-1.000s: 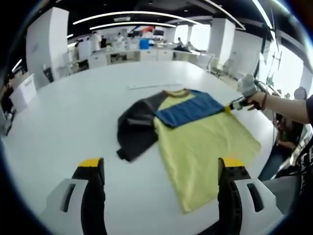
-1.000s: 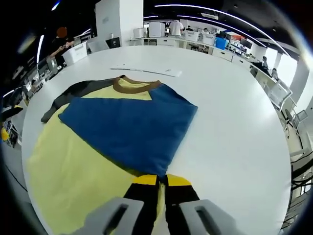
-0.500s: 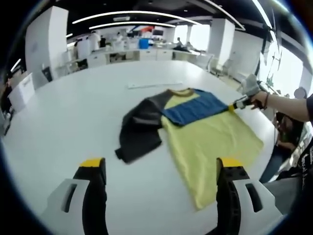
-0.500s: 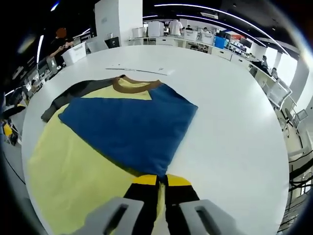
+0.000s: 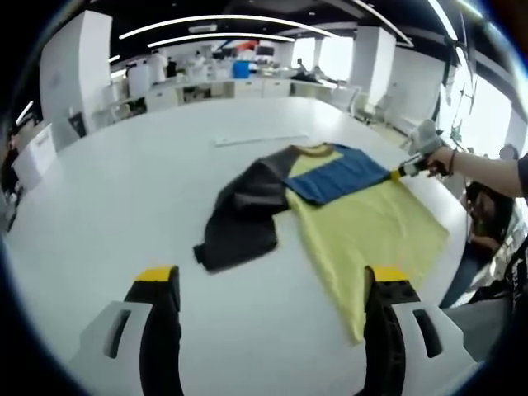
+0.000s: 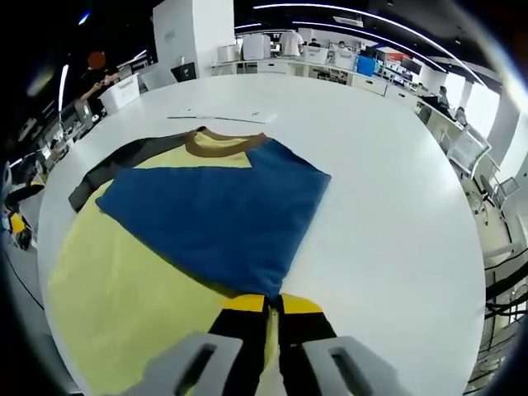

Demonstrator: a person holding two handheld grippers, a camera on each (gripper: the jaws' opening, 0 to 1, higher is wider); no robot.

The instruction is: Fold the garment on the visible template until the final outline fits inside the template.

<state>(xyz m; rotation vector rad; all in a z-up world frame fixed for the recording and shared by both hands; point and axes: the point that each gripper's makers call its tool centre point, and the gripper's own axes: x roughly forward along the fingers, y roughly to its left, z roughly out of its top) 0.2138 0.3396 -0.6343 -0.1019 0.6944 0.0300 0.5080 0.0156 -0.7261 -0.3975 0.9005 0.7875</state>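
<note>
Soft yellow garment (image 6: 124, 280) flat on my smooth white table (image 6: 388, 214), blue sleeve (image 6: 210, 219) folded across, right gripper (image 6: 271, 307) pinching its tip, left gripper (image 5: 268, 285) spread wide, empty.

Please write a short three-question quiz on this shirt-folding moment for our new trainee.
1. True or false: the left gripper holds the grey sleeve.
2. Which part of the shirt does the right gripper pinch? A) brown collar B) blue sleeve C) bottom hem
3. Fill in: the blue sleeve lies folded across the ____ body.

Key: 1. False: its jaws stand apart, with nothing between them. 2. B, at the sleeve's tip. 3. yellow.
</note>
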